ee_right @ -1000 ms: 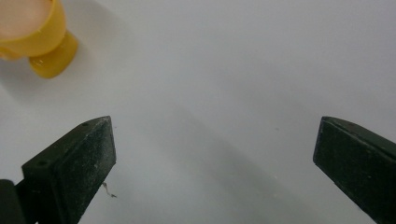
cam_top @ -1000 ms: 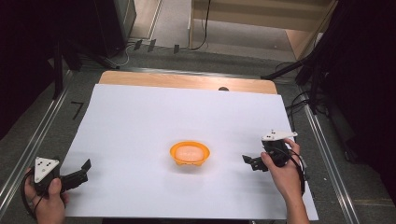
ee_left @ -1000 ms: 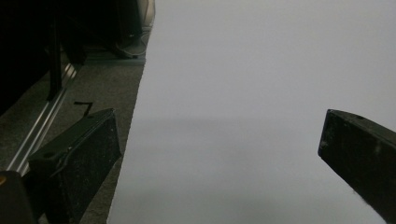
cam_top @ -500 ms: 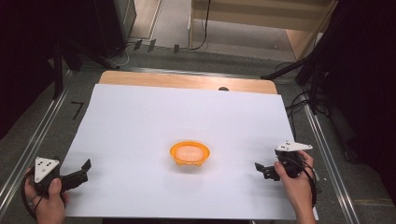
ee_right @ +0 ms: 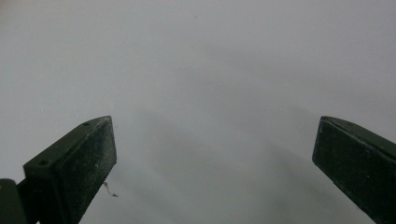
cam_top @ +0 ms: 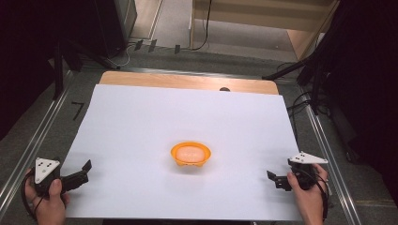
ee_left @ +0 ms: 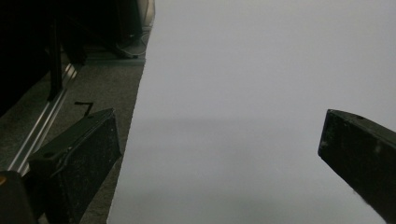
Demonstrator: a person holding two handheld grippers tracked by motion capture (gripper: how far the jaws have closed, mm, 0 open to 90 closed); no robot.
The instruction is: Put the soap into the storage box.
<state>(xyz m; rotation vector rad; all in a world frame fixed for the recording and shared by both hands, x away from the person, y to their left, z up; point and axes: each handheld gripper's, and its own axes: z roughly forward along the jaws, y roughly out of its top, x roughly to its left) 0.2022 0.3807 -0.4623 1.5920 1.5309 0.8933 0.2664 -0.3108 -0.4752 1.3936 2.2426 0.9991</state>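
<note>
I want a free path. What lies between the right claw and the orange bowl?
Nothing: in the high view, only bare white sheet lies between the right claw and the bowl.

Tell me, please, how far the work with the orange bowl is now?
Done: nothing visible; the orange bowl sits alone mid-sheet on the white sheet. In hand: nothing; left claw and right claw are open, empty, near the front corners. Left: reaching and gripping it.

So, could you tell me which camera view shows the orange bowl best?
The high view: the orange bowl sits whole at the middle of the white sheet, between both grippers. The left and right gripper views look along open jaws at bare white sheet instead.
</note>
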